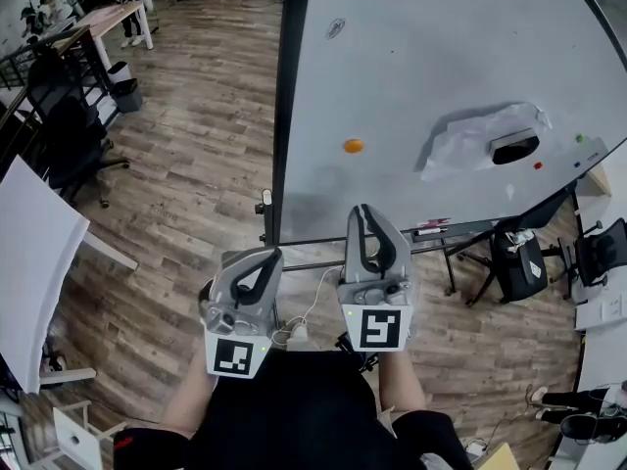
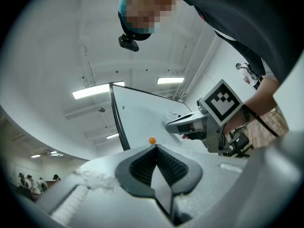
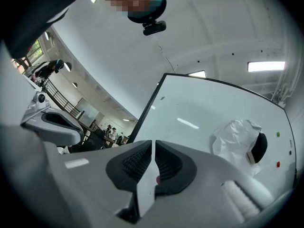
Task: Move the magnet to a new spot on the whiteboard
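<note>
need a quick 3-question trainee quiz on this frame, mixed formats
1. True or false: the small round orange magnet sits on the white whiteboard with neither tool touching it.
2. What is between the jaws of the right tool? A) the magnet B) a marker C) nothing
3. Fill in: in the head view, the black oblong eraser is to the magnet's ____.
Key: 1 true; 2 C; 3 right.
</note>
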The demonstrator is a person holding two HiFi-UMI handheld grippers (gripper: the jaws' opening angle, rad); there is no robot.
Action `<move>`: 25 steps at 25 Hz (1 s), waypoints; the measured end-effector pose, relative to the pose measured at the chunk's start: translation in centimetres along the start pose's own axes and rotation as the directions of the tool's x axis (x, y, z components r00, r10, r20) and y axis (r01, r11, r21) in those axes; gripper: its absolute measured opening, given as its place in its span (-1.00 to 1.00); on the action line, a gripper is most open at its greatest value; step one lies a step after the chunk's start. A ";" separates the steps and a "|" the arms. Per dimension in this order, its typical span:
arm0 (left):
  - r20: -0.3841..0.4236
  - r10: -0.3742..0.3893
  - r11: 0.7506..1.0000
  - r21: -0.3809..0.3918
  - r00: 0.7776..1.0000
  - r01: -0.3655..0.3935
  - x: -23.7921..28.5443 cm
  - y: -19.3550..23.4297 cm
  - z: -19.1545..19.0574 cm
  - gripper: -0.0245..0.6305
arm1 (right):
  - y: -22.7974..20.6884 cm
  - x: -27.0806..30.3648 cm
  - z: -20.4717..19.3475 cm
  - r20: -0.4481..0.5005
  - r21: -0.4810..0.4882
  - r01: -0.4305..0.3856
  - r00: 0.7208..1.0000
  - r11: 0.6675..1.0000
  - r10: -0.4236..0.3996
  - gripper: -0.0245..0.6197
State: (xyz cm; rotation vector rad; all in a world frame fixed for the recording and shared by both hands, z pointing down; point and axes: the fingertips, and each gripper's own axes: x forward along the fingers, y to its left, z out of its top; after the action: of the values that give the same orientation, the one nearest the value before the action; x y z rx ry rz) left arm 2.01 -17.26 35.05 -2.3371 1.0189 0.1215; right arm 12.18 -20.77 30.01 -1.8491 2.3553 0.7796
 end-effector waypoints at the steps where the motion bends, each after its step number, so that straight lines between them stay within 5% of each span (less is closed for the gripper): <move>1: 0.001 -0.001 1.000 -0.001 1.000 0.001 -0.2 0.0 0.1 -0.92 | 0.2 -0.2 0.1 -0.001 -0.001 0.005 1.000 1.000 -0.005 -0.89; 25: 0.046 -0.053 0.998 -0.031 0.998 0.054 -7.1 -0.7 3.2 -0.92 | 6.6 -6.8 4.7 0.001 -0.028 0.044 0.999 0.999 -0.044 -0.93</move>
State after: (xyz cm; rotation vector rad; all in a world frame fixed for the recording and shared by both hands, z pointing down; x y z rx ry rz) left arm -2.08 -10.55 34.87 -2.3781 0.9384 0.1702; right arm 6.81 -11.63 30.51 -1.9039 2.3072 0.8129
